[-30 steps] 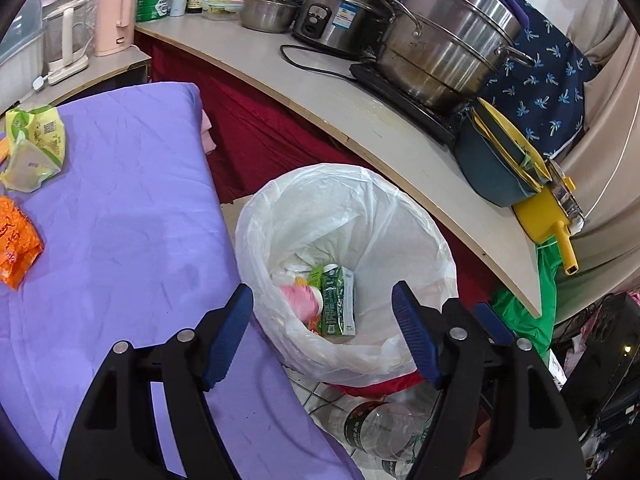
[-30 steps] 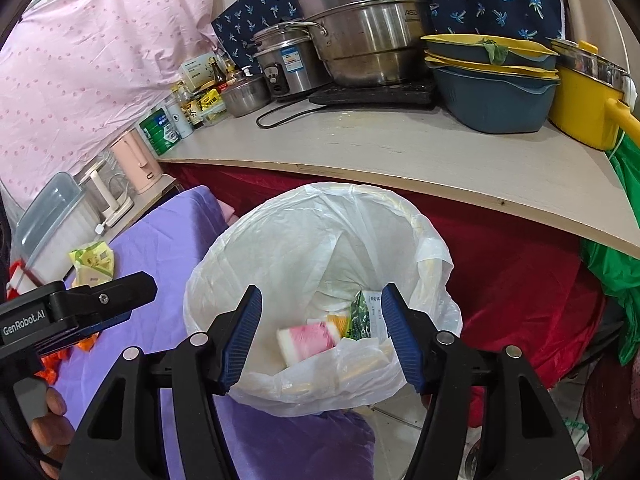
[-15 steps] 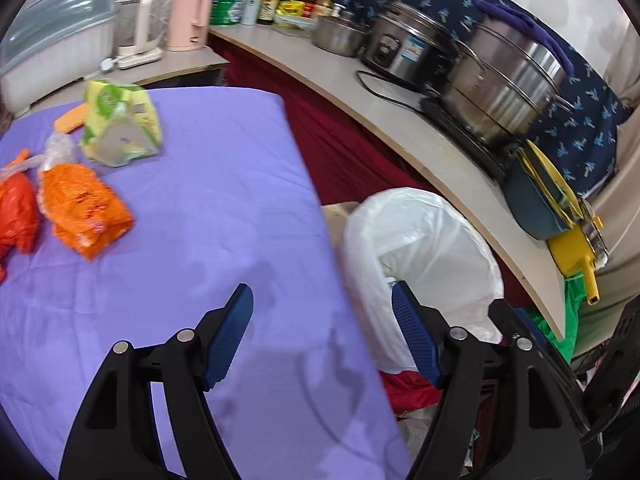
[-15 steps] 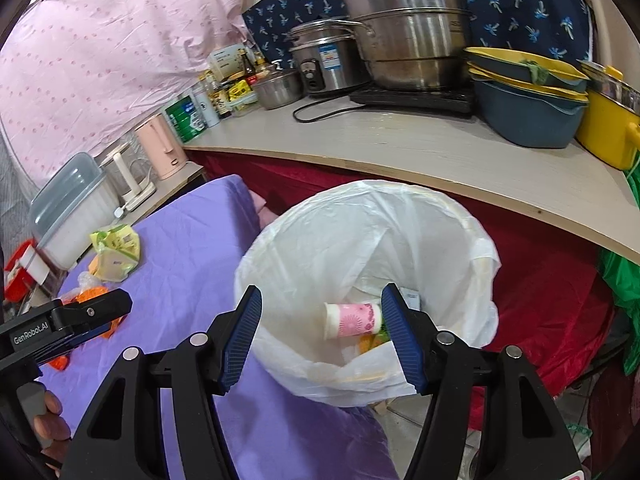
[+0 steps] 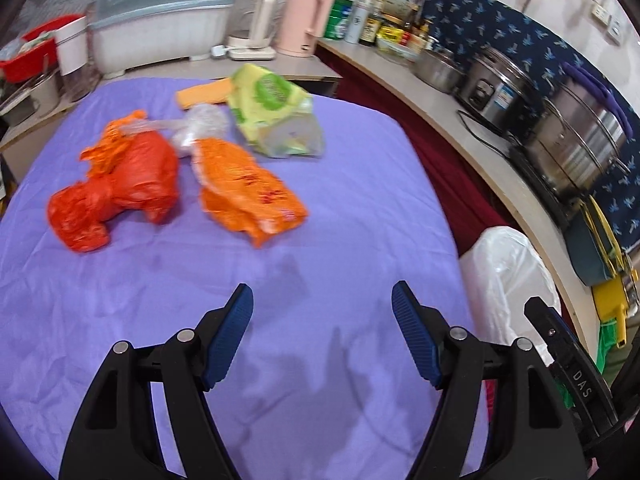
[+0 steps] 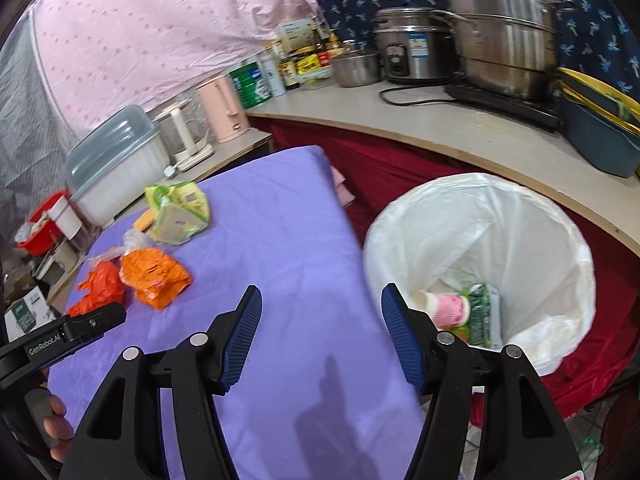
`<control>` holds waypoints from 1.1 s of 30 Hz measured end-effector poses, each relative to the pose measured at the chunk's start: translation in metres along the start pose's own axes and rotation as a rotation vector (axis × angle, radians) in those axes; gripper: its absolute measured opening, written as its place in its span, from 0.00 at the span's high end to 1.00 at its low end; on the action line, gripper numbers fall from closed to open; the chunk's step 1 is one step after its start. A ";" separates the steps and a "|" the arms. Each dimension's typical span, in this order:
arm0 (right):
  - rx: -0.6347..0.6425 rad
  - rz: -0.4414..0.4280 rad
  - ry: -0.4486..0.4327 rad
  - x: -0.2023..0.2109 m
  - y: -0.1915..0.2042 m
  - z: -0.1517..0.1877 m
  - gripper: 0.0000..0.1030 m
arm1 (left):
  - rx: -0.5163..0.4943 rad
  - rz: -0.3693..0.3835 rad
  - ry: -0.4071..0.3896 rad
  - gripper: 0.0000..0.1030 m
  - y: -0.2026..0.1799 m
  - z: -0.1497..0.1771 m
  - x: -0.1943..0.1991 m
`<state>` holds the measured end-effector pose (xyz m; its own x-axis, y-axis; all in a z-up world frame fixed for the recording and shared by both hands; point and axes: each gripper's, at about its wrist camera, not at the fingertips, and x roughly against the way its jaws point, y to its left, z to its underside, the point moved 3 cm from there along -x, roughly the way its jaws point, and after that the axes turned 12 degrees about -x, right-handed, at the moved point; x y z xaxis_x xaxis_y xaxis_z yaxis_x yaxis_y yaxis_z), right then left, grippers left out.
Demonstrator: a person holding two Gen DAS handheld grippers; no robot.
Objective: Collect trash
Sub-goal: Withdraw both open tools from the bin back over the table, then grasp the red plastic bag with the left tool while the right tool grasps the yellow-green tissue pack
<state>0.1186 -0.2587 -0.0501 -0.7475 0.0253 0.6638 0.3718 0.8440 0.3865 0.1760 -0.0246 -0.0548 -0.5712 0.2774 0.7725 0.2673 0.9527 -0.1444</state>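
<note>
Trash on the purple table cover (image 5: 360, 184): four loose pieces counted. One red-orange plastic bag (image 5: 116, 184), one orange snack packet (image 5: 248, 196), one yellow-green wrapper (image 5: 276, 112), one flat orange piece (image 5: 204, 94) behind the wrapper. A crumpled clear plastic bit sits between the red bag and the packet; whether it is separate or part of the packet cannot be told.

One bin with a white liner (image 6: 480, 240) stands just beside the table's edge. Inside: one pink-and-white cup (image 6: 442, 306) lying on its side, one green carton (image 6: 482, 316) touching it.

Left gripper (image 5: 322, 334): jaws spread apart, nothing between them, over bare cover. All four pieces lie ahead of it, the orange packet nearest, apart from the fingertips.

Right gripper (image 6: 320, 332): jaws likewise apart and empty, over the table's edge, bin just to its right, loose pieces ahead to its left.
</note>
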 end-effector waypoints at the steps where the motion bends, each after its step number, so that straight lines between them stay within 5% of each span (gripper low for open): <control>1: 0.010 -0.010 0.010 -0.004 0.010 0.003 0.41 | 0.005 -0.009 0.002 0.34 0.008 0.002 0.001; 21: 0.098 -0.107 0.135 -0.072 0.126 0.041 0.41 | -0.009 -0.245 -0.016 0.26 0.165 0.024 0.016; 33: 0.115 -0.140 0.114 -0.122 0.196 0.016 0.41 | -0.116 -0.214 -0.037 0.25 0.203 0.013 -0.013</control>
<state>0.2739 -0.0876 -0.0658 -0.7179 -0.1523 0.6793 0.1984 0.8906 0.4093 0.2277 0.1669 -0.1019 -0.6514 0.0775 0.7547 0.2237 0.9702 0.0935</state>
